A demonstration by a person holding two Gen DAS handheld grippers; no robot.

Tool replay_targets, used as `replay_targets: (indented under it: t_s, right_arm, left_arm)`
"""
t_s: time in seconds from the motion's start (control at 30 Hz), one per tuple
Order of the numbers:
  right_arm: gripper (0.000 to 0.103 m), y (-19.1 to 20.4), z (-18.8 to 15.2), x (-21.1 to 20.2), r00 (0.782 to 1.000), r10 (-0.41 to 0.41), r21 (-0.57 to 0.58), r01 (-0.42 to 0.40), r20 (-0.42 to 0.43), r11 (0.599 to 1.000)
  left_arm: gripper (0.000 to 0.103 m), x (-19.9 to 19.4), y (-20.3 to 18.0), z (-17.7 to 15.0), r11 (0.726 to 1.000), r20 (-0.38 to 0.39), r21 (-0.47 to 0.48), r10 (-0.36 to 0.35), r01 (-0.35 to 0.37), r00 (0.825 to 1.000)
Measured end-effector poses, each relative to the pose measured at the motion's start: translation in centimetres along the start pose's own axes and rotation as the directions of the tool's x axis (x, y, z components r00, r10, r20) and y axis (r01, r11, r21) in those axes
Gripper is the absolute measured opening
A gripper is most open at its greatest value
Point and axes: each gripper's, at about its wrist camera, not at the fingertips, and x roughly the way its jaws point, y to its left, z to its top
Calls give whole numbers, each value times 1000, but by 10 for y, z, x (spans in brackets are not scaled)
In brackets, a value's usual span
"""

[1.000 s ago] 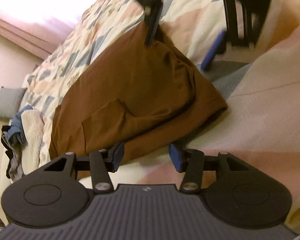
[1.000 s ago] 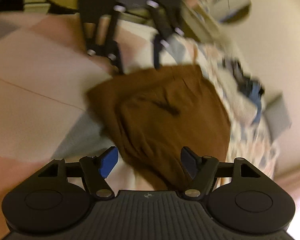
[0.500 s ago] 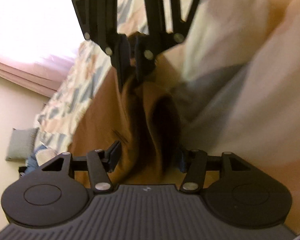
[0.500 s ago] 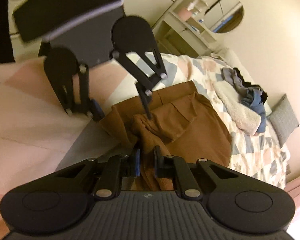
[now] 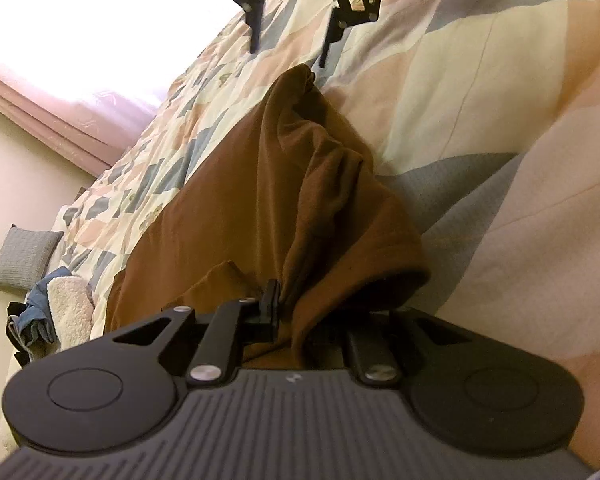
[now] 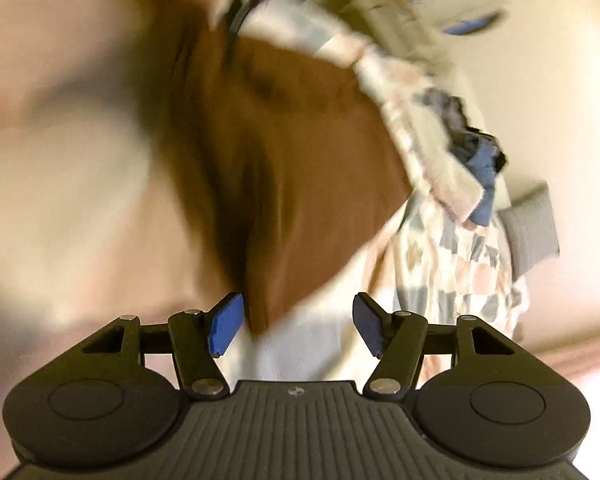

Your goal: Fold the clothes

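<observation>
The left gripper is clamped on the near edge of the brown garment, which lies bunched on the patterned bedspread. Only the blurred right-wrist view shows the right gripper's blue pads spread apart — empty, just beside the garment's near corner.

Right gripper: jaws spread wide, blue pads bare, nothing between them. Brown garment: bunched on the bed, its lower corner just beside the left pad. Patchwork quilt, heap of clothes and grey cushion at right. View blurred.
</observation>
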Motion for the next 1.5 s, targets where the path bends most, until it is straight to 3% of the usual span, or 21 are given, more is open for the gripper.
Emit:
replay_targets:
  t_s: [0.2, 0.23, 0.33, 0.37, 0.4, 0.5, 0.57, 0.63, 0.73, 0.8, 0.83, 0.9, 0.93, 1.0, 1.03, 1.1, 1.13, 1.2, 1.27, 1.43, 1.5]
  right_arm:
    - [62, 19, -59, 25, 999, -38, -250, 35, -7, 968]
    - [62, 26, -60, 30, 998, -61, -289, 67, 30, 955]
    - [44, 34, -66, 39, 995, -71, -326, 89, 66, 941]
    - [24, 29, -64, 39, 998, -46, -324, 59, 46, 944]
    - [15, 25, -63, 40, 999, -21, -321, 29, 27, 947]
    - [10, -27, -44, 33, 987, 153, -242, -159, -44, 957]
    - [9, -69, -29, 28, 950, 298, -163, -310, -92, 937]
    - [9, -120, -12, 40, 909, 400, -91, -411, -119, 907]
    - [8, -197, 15, 57, 825, 546, 21, -549, -144, 835]
    - [8, -241, 28, 84, 795, 586, 61, -584, -155, 809]
    - [8, -260, 32, 98, 804, 577, 68, -573, -144, 816]
    - [8, -304, 42, 147, 784, 607, 135, -592, -130, 794]
    - [9, -319, 45, 172, 796, 597, 162, -578, -103, 800]
    - [20, -340, 46, 229, 756, 651, 299, -609, -60, 735]
    - [25, -343, 41, 254, 721, 691, 389, -625, -44, 677]
    - [43, -351, 23, 308, 666, 746, 605, -597, 7, 527]
    - [42, -355, 11, 323, 641, 765, 689, -579, 56, 435]
    - [48, -360, -26, 326, 635, 741, 813, -539, 220, 221]
    - [58, -359, -56, 314, 646, 695, 861, -503, 317, 75]
    - [62, -351, -79, 295, 696, 593, 888, -455, 405, -73]
    - [61, -344, -80, 296, 714, 569, 892, -445, 407, -80]
  left_arm:
    - [11, 1, -9, -4, 1000, 5, 9, 17, -17, 1000]
    - [11, 0, -12, -5, 1000, 7, 8, 20, -20, 1000]
    - [9, -4, -10, -6, 1000, 20, -28, -1, 2, 1000]
    - [8, -6, -6, -6, 999, 25, -48, -16, 17, 1000]
    - [8, -8, 3, -6, 996, 32, -78, -40, 42, 999]
    - [7, -21, 43, -7, 969, 67, -205, -124, 135, 990]
    - [7, -31, 82, -11, 921, 99, -334, -179, 202, 979]
    - [7, -34, 123, -20, 843, 121, -471, -228, 258, 966]
    - [7, -25, 178, -48, 670, 154, -678, -272, 302, 950]
    - [7, -11, 211, -75, 519, 176, -797, -286, 307, 942]
    - [7, -2, 226, -91, 439, 185, -846, -289, 302, 939]
    - [7, 19, 248, -125, 283, 194, -918, -288, 277, 938]
    - [6, 31, 258, -143, 201, 197, -944, -289, 260, 937]
    - [7, 59, 263, -181, 28, 213, -972, -317, 234, 924]
    - [7, 73, 264, -199, -61, 228, -973, -335, 221, 914]
    - [7, 91, 263, -226, -208, 293, -950, -346, 232, 891]
    - [8, 95, 261, -235, -261, 329, -933, -341, 248, 881]
    - [9, 93, 261, -245, -312, 378, -907, -317, 281, 870]
    - [10, 89, 262, -251, -338, 396, -895, -298, 292, 868]
    - [21, 87, 266, -265, -376, 402, -876, -226, 302, 887]
    - [20, 93, 271, -267, -374, 392, -878, -203, 298, 897]
